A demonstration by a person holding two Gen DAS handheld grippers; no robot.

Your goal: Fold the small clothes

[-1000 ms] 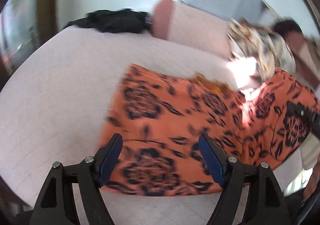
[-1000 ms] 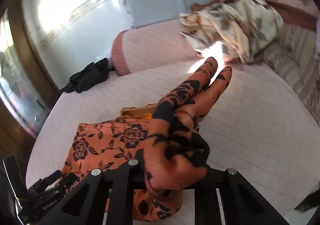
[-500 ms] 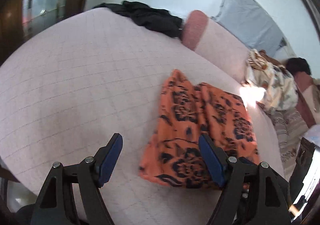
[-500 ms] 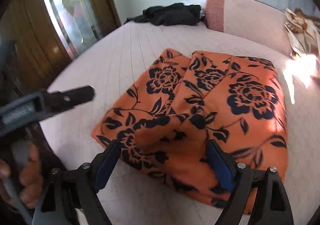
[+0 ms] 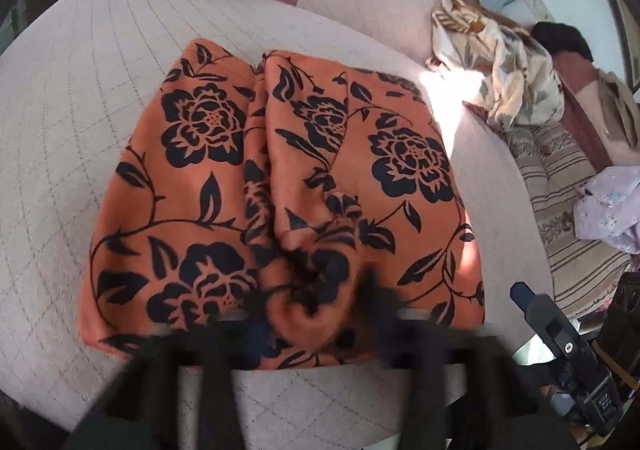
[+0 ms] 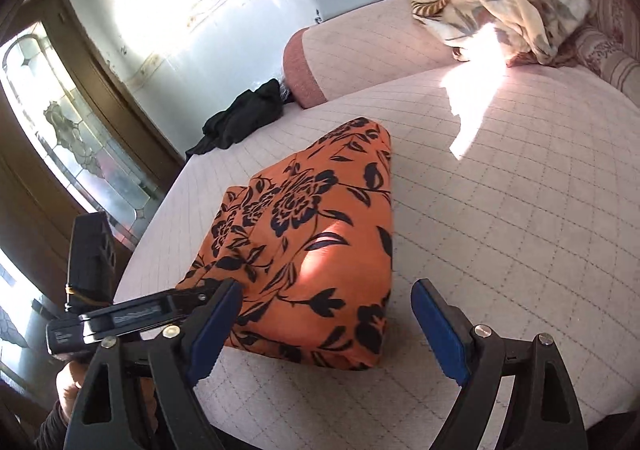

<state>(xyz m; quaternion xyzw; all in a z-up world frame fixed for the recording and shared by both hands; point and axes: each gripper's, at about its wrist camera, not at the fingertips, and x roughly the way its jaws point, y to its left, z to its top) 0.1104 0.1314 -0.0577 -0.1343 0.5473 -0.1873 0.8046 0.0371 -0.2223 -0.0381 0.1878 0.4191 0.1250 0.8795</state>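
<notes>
The folded orange cloth [image 5: 280, 190] lies on the bed [image 5: 72, 110], near its front edge. The left claw [image 5: 316, 314] has just been closing and pinches the cloth's near edge. The right claw [image 6: 326, 326] stands wide above the cloth's near corner, nothing between its pads.

Left tongs [image 5: 316, 314] blurred over orange cloth [image 5: 280, 178]

The orange garment [image 5: 280, 178] is soft matt cloth printed with black flowers, lying on a bed [image 6: 520, 210] covered in pale quilted fabric with stitched squares. The right gripper [image 6: 326, 324] is matt black plastic with smooth blue pads and small shiny metal rivets.
</notes>
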